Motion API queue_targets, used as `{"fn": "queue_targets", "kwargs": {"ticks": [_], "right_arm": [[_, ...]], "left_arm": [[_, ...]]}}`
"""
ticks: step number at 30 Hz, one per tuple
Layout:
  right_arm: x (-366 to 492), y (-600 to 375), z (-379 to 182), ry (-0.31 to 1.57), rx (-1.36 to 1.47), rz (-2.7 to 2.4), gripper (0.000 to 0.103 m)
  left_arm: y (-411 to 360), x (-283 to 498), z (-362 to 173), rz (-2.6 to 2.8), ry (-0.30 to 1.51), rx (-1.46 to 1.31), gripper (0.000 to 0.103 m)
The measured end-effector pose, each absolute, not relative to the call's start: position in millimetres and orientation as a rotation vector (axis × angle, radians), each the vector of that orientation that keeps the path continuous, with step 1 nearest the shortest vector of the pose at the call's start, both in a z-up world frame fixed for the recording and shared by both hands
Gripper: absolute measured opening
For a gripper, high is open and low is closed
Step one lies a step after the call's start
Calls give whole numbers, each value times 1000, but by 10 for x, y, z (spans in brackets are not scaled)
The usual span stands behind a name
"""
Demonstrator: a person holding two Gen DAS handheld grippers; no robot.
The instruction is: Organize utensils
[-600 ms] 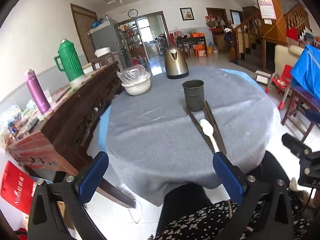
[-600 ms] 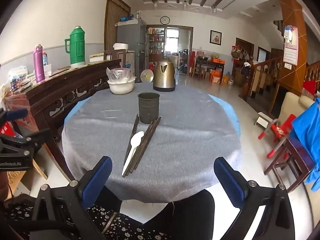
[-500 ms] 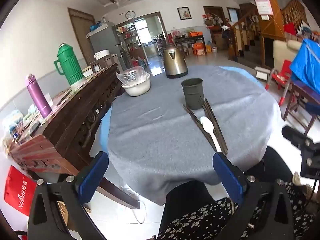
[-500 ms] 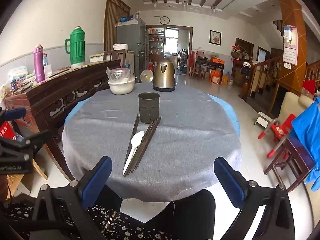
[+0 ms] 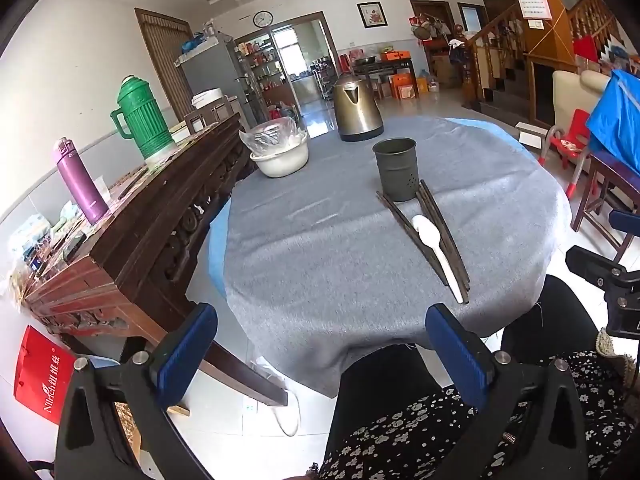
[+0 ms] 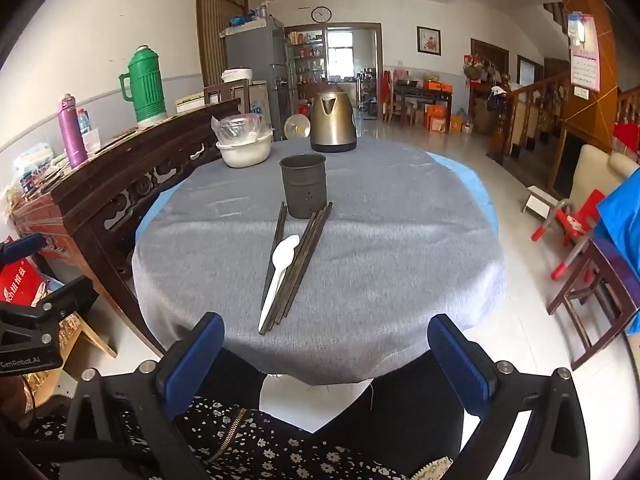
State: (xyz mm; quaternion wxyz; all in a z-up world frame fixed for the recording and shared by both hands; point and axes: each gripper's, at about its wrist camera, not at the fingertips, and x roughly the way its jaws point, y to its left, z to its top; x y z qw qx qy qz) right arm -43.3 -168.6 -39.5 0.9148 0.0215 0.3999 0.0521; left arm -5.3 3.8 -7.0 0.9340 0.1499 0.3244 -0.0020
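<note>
A dark metal utensil cup (image 5: 395, 169) (image 6: 303, 185) stands upright near the middle of the round table with the grey cloth (image 5: 320, 240) (image 6: 380, 248). In front of it lie several dark chopsticks (image 5: 436, 232) (image 6: 304, 256) and a white plastic spoon (image 5: 434, 246) (image 6: 280, 268), pointing toward the near edge. My left gripper (image 5: 320, 356) is open and empty, held off the near edge, left of the utensils. My right gripper (image 6: 320, 360) is open and empty too, just short of the near edge, with the spoon's handle ahead of its left finger.
A brass kettle (image 6: 333, 122) and a white bowl with a plastic bag (image 6: 244, 146) stand at the table's far side. A dark wooden sideboard (image 5: 132, 232) with a green thermos (image 5: 142, 120) runs along the left. A person's legs (image 6: 280, 440) sit below the edge. Chairs (image 6: 588, 280) stand right.
The left gripper's view has tilted slightly, so the table sits a little higher in its frame. The right gripper has not visibly moved. The utensils lie as before.
</note>
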Motion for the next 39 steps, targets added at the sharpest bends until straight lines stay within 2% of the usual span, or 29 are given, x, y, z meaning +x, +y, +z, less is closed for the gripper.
{"fn": "queue_targets", "kwargs": {"ticks": [3, 39], "right_arm": [[-540, -1297, -297, 810, -2, 81, 102], [-539, -1214, -239, 753, -38, 95, 102]], "left_arm": [[22, -76, -93, -2, 655, 308, 103], [80, -72, -90, 22, 648, 296, 103]]}}
